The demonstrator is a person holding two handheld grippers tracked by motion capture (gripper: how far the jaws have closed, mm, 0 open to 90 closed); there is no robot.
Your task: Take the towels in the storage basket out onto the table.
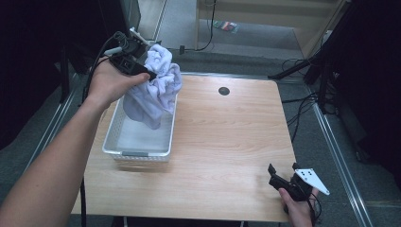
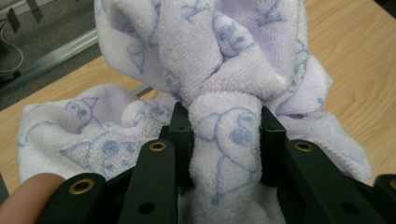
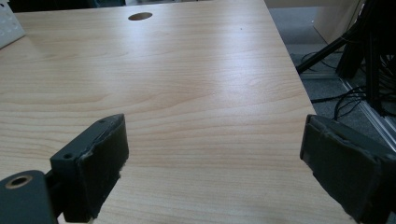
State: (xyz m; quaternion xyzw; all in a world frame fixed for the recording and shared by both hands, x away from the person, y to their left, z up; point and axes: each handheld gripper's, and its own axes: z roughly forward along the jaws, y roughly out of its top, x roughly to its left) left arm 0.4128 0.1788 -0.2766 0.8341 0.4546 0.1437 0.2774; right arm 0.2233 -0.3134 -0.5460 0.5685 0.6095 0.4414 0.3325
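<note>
A pale lilac towel (image 1: 156,85) with blue prints hangs bunched above the white basket (image 1: 140,153) at the table's left. My left gripper (image 1: 150,75) is raised over the basket and shut on a fold of that towel (image 2: 226,140), with the cloth pinched between its black jaws and the rest draping down toward the basket. My right gripper (image 1: 283,176) rests near the table's front right corner; in the right gripper view its two padded jaws stand wide apart over bare wood with nothing between them (image 3: 212,158).
The wooden table (image 1: 227,142) has a round cable hole (image 1: 224,91) at the back. Its right edge drops to grey floor with cables and stand legs (image 3: 355,60). A corner of the white basket (image 3: 9,28) lies far left of the right gripper.
</note>
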